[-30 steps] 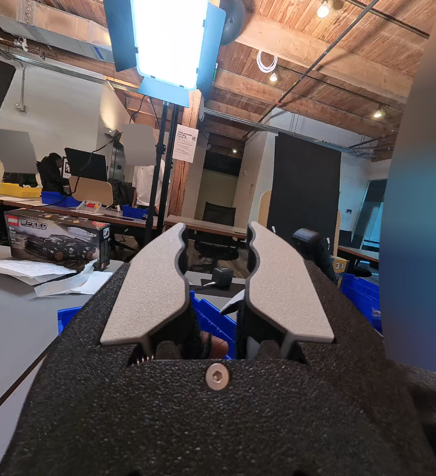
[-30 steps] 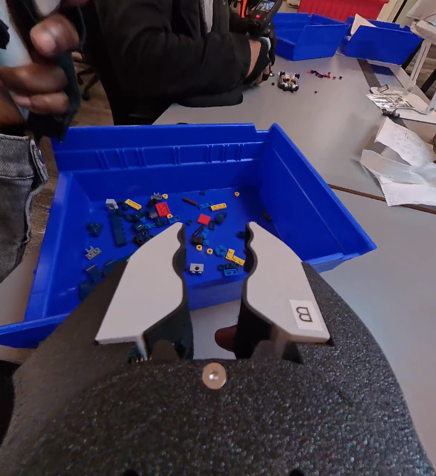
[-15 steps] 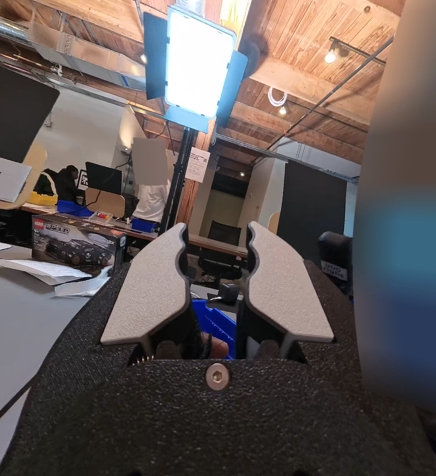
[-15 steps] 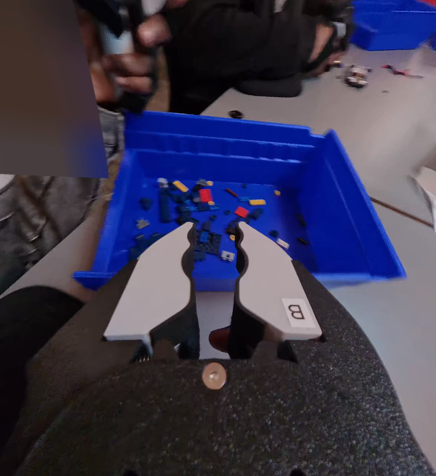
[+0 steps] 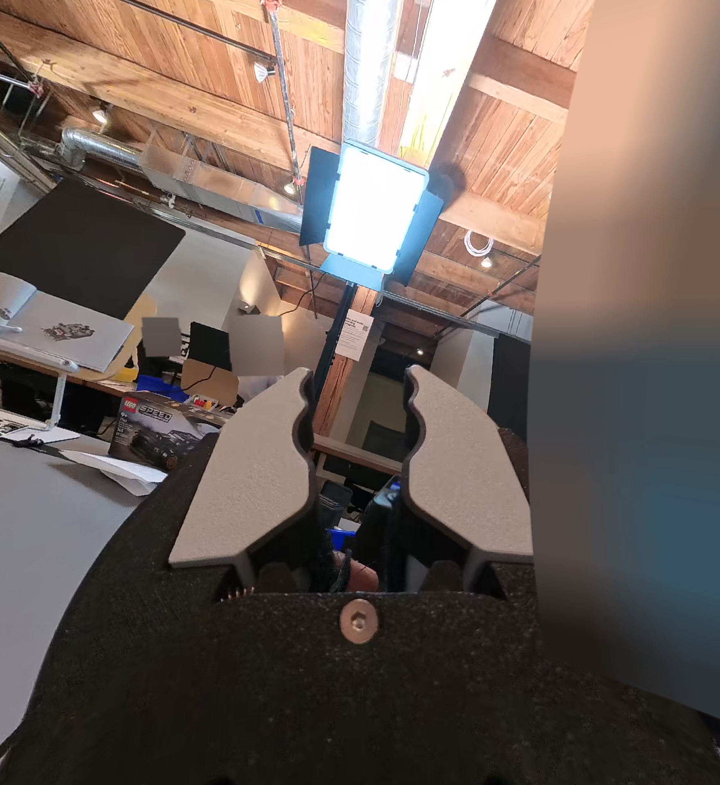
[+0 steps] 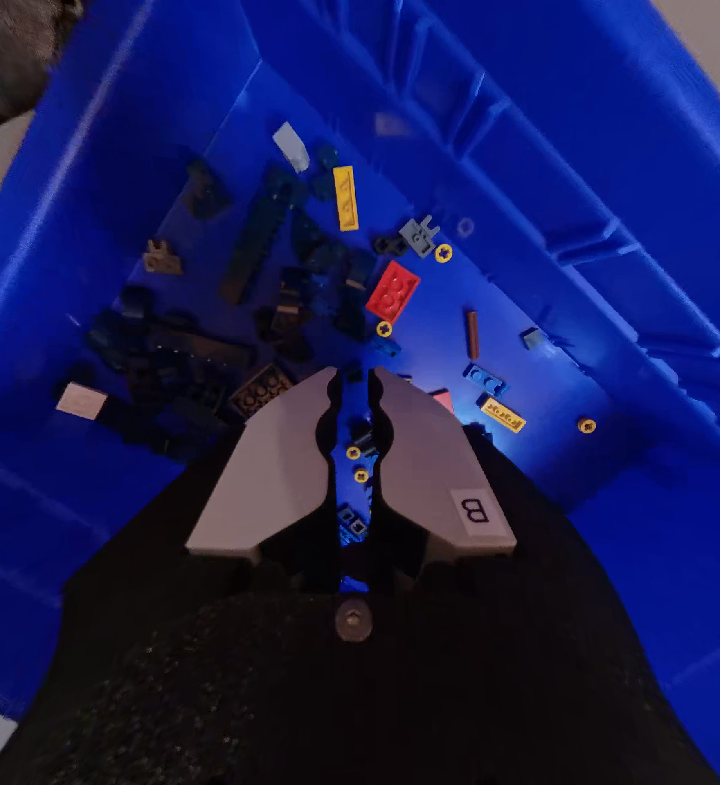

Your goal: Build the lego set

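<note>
Right wrist view: narrowed tongs [image 6: 353, 374] over bricks in blue bin [image 6: 605, 178].

Workshop: studio light [image 5: 374, 211], timber ceiling [image 5: 180, 85], desks [image 5: 31, 531].

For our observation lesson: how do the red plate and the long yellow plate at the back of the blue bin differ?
The red plate is wider, with two rows of studs; the long yellow plate is narrow and longer. The red one lies nearer the right gripper. Both lie flat on the blue bin floor.
</note>
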Demonstrator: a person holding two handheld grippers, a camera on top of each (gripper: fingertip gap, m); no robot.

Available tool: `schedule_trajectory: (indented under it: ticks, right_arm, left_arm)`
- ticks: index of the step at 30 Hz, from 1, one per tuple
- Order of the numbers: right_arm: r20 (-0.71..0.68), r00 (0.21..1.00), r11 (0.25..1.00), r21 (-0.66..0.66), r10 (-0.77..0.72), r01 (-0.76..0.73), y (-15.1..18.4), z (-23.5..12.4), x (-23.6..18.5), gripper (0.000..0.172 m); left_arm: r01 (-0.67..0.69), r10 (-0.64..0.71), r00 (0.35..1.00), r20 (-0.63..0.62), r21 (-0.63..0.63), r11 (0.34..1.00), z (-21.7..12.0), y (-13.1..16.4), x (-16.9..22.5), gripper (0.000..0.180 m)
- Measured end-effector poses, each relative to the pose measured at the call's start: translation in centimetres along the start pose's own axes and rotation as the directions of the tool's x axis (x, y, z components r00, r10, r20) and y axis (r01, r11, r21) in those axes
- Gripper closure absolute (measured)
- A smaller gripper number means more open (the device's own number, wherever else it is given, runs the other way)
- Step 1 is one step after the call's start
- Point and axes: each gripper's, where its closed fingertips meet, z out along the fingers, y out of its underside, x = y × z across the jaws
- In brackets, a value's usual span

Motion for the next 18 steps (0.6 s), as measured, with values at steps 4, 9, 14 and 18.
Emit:
schedule_trajectory:
  ticks: [4,9,14,18]
  right_arm:
    - [0.017,1.0,0.997,-0.08,-0.016,0.018,1.0,0.6,0.0,0.159]
    - [0.007,1.0,0.997,-0.073,-0.012,0.012,1.0,1.1,0.1,0.157]
    - [-0.007,1.0,0.995,-0.096,-0.03,0.03,1.0,1.5,0.1,0.161]
    - [-0.021,0.999,0.999,-0.036,-0.032,0.032,0.3,1.0,0.0,0.163]
  left_arm:
    - [0.007,-0.007,1.0,0.013,-0.004,1.0,-0.2,0.2,-0.8,0.141]
    - [0.027,-0.027,1.0,-0.007,-0.003,1.0,-0.2,0.3,-0.6,0.141]
    - [0.008,-0.008,1.0,0.0,0.006,1.0,-0.3,0.0,-0.4,0.141]
    - [0.014,-0.014,1.0,-0.013,0.004,1.0,-0.1,0.0,-0.2,0.141]
